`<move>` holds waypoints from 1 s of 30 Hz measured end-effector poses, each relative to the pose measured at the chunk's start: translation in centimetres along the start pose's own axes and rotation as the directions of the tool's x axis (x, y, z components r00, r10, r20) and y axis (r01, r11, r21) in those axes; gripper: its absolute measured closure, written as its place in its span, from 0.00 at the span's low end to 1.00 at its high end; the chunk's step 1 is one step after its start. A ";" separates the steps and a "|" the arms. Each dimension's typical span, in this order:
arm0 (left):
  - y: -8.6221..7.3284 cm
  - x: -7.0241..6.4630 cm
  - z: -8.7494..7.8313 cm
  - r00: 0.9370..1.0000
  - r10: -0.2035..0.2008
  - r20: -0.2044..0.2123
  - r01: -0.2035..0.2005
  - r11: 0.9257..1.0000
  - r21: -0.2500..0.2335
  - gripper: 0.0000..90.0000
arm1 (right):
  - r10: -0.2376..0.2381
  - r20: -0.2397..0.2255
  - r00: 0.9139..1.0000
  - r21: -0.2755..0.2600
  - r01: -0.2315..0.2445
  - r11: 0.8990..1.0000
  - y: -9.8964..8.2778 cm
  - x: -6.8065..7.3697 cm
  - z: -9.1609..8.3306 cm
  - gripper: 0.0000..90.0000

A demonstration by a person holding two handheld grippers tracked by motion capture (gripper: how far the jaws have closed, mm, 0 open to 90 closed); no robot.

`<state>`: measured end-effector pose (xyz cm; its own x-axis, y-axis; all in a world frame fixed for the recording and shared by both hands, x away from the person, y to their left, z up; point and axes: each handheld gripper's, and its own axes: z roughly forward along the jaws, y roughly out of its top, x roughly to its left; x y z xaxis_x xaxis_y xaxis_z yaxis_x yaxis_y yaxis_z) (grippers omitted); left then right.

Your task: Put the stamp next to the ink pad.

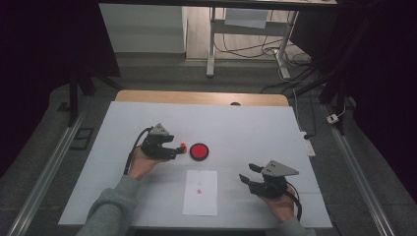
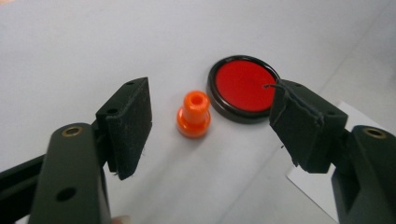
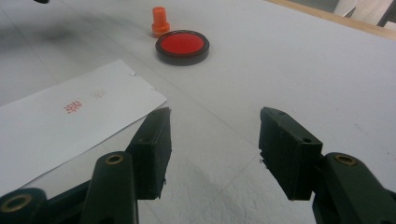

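Both tongs gape, empty — left tongs (image 2: 210, 121) around, not touching, one upright orange stamp (image 2: 193, 114) beside one red ink pad (image 2: 243, 86); right tongs (image 3: 215, 149) show the paper sheet's (image 3: 70, 126) red mark on the bench (image 3: 280, 60).

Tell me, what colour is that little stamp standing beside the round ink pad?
Bright orange all over. The stamp shows best in the left gripper view.

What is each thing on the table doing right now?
Orange stamp: standing upright beside the ink pad, not held.
Red ink pad: open, lid off, lying flat.
Paper sheet: flat on the table, two red marks stamped on it, one fainter.
Left gripper: open, jaws apart around the stamp without touching it.
Right gripper: open, holding nothing.
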<state>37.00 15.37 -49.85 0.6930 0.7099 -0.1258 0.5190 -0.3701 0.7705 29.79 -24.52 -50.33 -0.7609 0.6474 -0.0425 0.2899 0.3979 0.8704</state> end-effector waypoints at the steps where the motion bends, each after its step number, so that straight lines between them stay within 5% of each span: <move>1: -0.2 -0.2 -0.3 1.000 0.004 -0.003 -0.004 1.000 -0.001 0.34 | 0.003 -0.001 1.000 -0.001 -0.003 1.000 0.0 0.0 0.0 0.48; 13: -3.6 -2.4 -4.1 0.999 0.050 -0.021 -0.050 0.999 -0.001 0.34 | 0.018 0.010 1.000 0.006 -0.018 1.000 -0.5 -1.0 -0.3 0.48; 30: -8.7 -2.3 -8.5 0.999 -0.003 -0.049 0.000 0.998 -0.059 0.33 | 0.010 0.016 1.000 0.013 -0.011 1.000 -1.4 -2.3 -1.5 0.41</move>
<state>26.60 22.08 -50.94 0.6661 0.7396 -0.0970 0.4884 -0.3341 0.8061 30.22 -27.52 -50.66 -0.7484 0.6620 -0.0415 0.3053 0.3994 0.8645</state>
